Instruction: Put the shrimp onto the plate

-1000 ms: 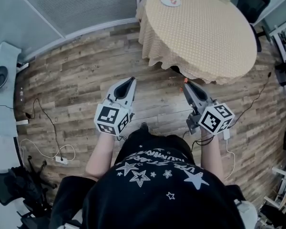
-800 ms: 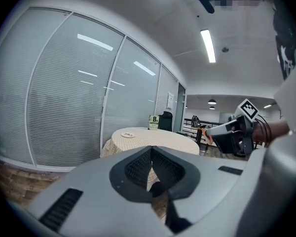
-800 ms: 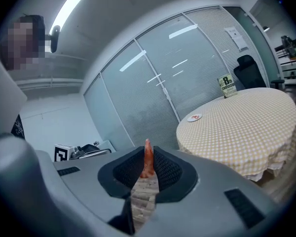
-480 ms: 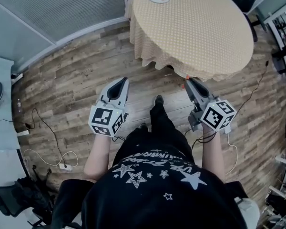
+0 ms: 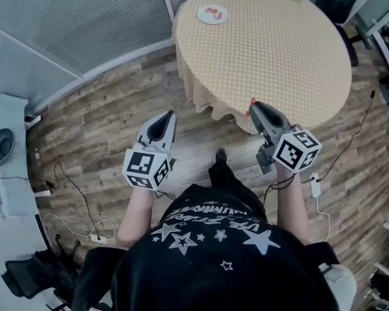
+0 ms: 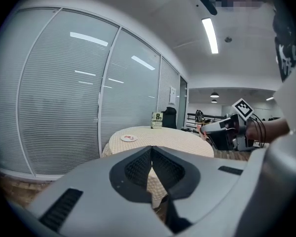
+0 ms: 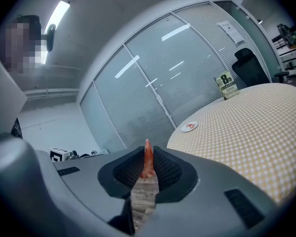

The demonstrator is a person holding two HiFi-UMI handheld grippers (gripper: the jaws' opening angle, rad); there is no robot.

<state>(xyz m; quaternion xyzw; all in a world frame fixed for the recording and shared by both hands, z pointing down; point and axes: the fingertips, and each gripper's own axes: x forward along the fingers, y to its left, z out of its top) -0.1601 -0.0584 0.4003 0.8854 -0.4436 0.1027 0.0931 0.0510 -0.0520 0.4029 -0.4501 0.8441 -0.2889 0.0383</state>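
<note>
A wooden floor (image 5: 104, 115) fills most of the head view, with a glass wall (image 5: 84, 18) hung with blinds at upper left and the round, cloth-covered tabletop (image 5: 272, 50) at upper right. The plate (image 5: 212, 13) sits near the tabletop's far left edge, close to the top of the frame, with something red already on it. Compared with a second ago the tabletop lies lower in the frame and nearer you: you have walked toward it, and the tip of your right hand-held gripper (image 5: 254, 107) now overlaps its near edge. The plate is still well apart from both tools.

In the left gripper view, your left hand-held gripper (image 6: 151, 149) has its jaws pressed together with nothing between them. The plate shows small, left of centre.

In the right gripper view, the jaws are clamped on the shrimp (image 7: 147, 162), which stands upright with its tip above them. The plate lies beyond, right of centre. You are mid-carry, I'd judge; placing calls for more approach.
</note>
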